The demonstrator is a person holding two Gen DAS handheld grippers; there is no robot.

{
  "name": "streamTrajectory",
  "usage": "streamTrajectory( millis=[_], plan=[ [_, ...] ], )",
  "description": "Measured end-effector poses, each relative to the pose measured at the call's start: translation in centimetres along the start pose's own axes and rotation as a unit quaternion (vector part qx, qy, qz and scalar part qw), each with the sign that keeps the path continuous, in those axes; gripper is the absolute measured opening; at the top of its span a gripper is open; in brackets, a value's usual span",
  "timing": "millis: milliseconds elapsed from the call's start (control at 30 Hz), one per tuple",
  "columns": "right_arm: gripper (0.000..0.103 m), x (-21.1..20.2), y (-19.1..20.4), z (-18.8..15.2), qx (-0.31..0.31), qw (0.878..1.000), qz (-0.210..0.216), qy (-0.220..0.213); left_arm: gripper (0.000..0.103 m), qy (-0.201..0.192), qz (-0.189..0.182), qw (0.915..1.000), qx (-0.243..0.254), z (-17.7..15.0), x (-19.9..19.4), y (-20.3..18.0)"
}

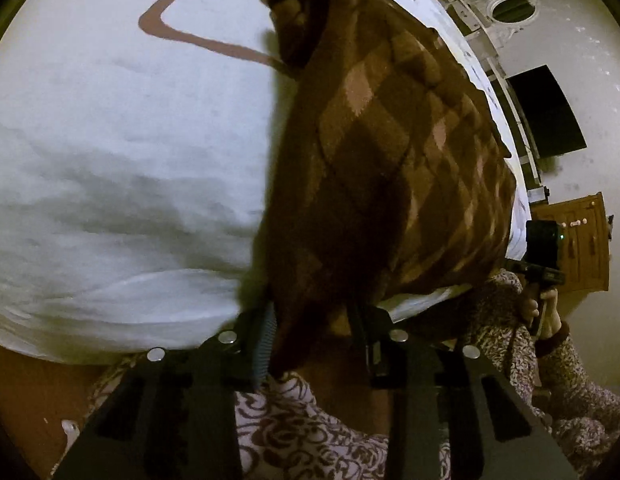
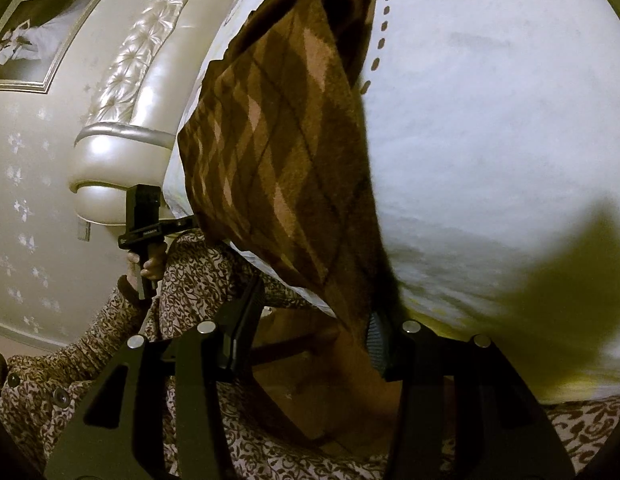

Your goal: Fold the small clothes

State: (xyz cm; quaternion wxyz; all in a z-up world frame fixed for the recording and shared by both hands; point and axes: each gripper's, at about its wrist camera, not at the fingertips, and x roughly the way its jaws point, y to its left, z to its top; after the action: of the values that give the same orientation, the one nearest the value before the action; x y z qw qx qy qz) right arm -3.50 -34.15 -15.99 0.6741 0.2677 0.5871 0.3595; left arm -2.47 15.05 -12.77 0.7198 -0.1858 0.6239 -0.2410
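The brown argyle garment (image 1: 390,152) lies at the bed's (image 1: 110,120) near edge; the left hand-held gripper (image 1: 314,344) and the right hand-held gripper (image 2: 310,340) each pinch its hem, so lift both corners evenly

Black tongs (image 1: 314,334), silver bolts, seemingly ribbed pads, brown floral-print sleeves (image 2: 98,332)

Your right gripper (image 2: 314,344) has the brown checked garment's (image 2: 286,184) hem between its fingers at the white bed's (image 2: 490,140) near edge, beside the headboard (image 2: 122,152).
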Motion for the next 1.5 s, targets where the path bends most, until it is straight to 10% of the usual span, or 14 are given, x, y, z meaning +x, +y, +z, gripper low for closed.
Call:
streamTrajectory(
  millis=[167, 267, 567, 800, 900, 1167, 1333, 1500],
  plan=[
    [0.046, -0.2, -0.1, 0.0, 0.002, 1.000, 0.001, -0.001, 0.028, -0.007, -0.001, 1.0000, -0.001, -0.3, -0.2, 0.1],
    [0.046, -0.2, -0.1, 0.0, 0.006, 1.000, -0.001, -0.002, 0.007, -0.008, -0.004, 0.9999, 0.006, -0.5, -0.1, -0.1],
    [0.009, 0.3, -0.2, 0.0, 0.005, 1.000, -0.018, 0.015, 0.005, -0.016, 0.029, 0.9992, 0.023, -0.4, 0.1, -1.1],
    [0.005, 0.3, 0.1, -0.1, 0.002, 1.000, -0.014, 0.013, 0.020, -0.016, 0.041, 0.9981, 0.044, -0.4, 0.4, -2.1],
    [0.004, 0.3, 0.3, -0.2, 0.003, 1.000, -0.012, 0.011, 0.003, -0.014, 0.039, 0.9978, 0.051, -0.5, 0.5, -2.2],
    [0.004, -1.0, 1.5, -0.8, 0.014, 0.999, 0.047, -0.014, 0.003, -0.066, -0.085, 0.9926, 0.056, -1.3, -2.3, -3.3],
    [0.004, -2.8, 2.6, -0.4, 0.021, 0.994, 0.102, -0.045, 0.003, -0.154, -0.209, 0.9656, 0.020, -0.7, -6.2, -3.1],
    [0.004, -5.4, 3.5, 1.9, 0.029, 0.980, 0.169, -0.097, 0.003, -0.213, -0.258, 0.9423, -0.017, 1.7, -8.2, -3.1]
  ],
)
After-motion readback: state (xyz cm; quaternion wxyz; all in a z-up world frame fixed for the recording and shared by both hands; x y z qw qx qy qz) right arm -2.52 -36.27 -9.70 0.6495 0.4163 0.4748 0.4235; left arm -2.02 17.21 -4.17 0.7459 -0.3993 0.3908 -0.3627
